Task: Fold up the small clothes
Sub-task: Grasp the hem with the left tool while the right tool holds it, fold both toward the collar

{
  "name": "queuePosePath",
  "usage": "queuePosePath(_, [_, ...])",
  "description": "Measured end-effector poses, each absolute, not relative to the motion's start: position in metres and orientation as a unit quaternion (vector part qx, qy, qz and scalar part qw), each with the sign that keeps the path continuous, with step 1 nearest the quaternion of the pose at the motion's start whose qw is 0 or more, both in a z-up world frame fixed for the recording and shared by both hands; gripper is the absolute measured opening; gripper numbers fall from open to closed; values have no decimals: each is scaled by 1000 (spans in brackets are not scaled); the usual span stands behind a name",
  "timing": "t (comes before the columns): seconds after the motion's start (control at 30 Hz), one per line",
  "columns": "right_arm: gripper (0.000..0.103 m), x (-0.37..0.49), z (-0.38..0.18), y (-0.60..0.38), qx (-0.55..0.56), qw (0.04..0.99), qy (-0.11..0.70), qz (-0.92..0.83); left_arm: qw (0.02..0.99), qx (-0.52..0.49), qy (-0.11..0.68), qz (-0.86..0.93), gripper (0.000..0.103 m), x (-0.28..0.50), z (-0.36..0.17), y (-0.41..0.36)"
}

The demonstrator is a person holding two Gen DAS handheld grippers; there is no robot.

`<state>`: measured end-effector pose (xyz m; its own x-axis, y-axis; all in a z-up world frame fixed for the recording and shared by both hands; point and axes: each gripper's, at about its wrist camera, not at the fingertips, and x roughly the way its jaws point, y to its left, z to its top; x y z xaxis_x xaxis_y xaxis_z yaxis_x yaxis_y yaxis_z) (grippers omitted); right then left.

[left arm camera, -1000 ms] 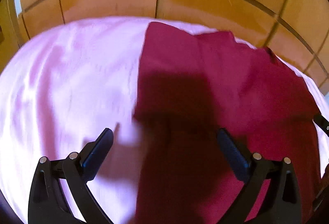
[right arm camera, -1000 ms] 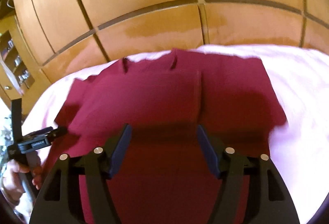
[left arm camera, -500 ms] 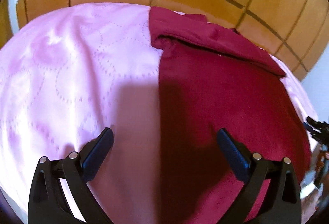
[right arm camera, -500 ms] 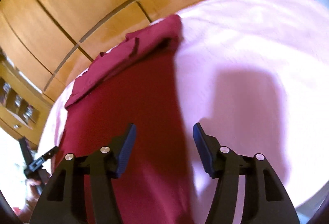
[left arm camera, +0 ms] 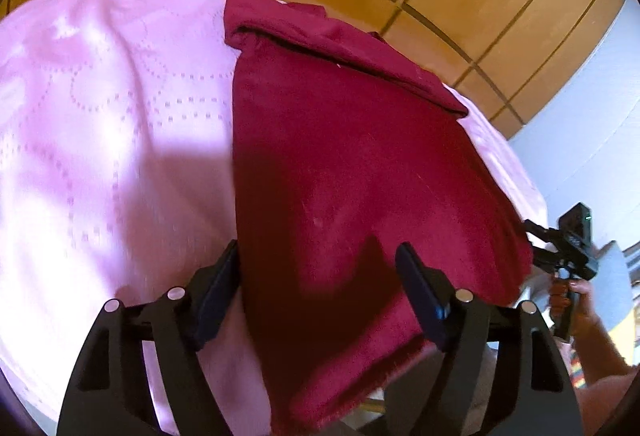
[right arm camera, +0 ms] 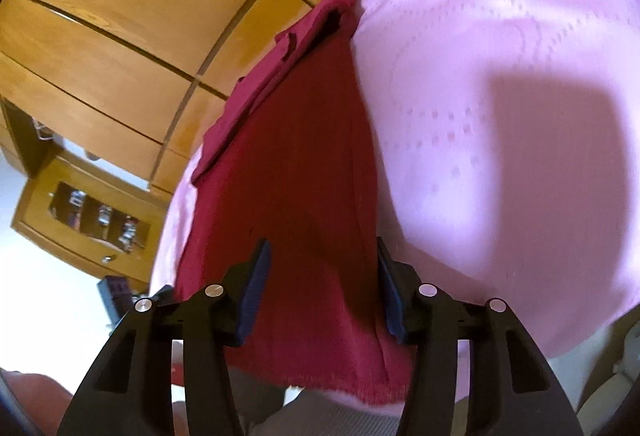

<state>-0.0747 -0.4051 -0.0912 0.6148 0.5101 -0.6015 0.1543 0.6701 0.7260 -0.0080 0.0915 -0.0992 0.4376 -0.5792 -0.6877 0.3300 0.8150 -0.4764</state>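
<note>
At the bottom of the left wrist view, the left gripper (left arm camera: 318, 290) is closing, its jaws straddling the near left corner of the dark red knit garment (left arm camera: 360, 172) without yet pressing it. The right gripper (right arm camera: 320, 290) likewise closes around the near right corner, unclenched. The garment lies on a pink embossed bedspread (left arm camera: 100, 136), sleeves folded at its far end, before a glossy wooden panelled headboard (right arm camera: 100, 16).

Maroon garment (left arm camera: 352, 172) flat, far end folded

Both wrist cams close, angled down, sharing garment (left arm camera: 360, 176).
</note>
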Motion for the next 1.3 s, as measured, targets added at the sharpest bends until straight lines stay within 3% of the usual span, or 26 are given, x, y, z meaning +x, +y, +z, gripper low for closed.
queuePosePath(0.2, [38, -88, -100, -408, 417, 794, 425, 119, 810, -136, 474, -319, 71, -19, -105, 90])
queuePosePath(0.23, [35, -86, -101, -408, 421, 792, 424, 121, 813, -126, 472, -318, 71, -20, -105, 88])
queuePosePath(0.27, [23, -86, -102, -407, 423, 791, 425, 122, 813, -122, 472, -317, 67, -19, -105, 84])
queuePosePath(0.3, [17, -84, -103, -406, 422, 789, 429, 124, 814, -122, 474, -313, 62, -17, -105, 83])
queuePosePath(0.37, [12, -84, -103, -399, 404, 791, 442, 125, 815, -120, 482, -299, 30, -13, -106, 82])
queuePosePath(0.43, [11, -85, -97, -395, 397, 794, 438, 139, 814, -121, 486, -295, 16, -12, -106, 85])
queuePosePath(0.5, [10, -88, -91, -395, 400, 796, 430, 147, 807, -143, 487, -303, 9, -14, -104, 95])
queuePosePath(1.03, [9, -127, -54, -398, 447, 790, 360, 216, 791, -209, 448, -360, 6, -53, -59, 129])
queuePosePath(1.3, [9, -165, -24, -391, 467, 779, 314, 277, 765, -289, 439, -372, 6, -87, -44, 155])
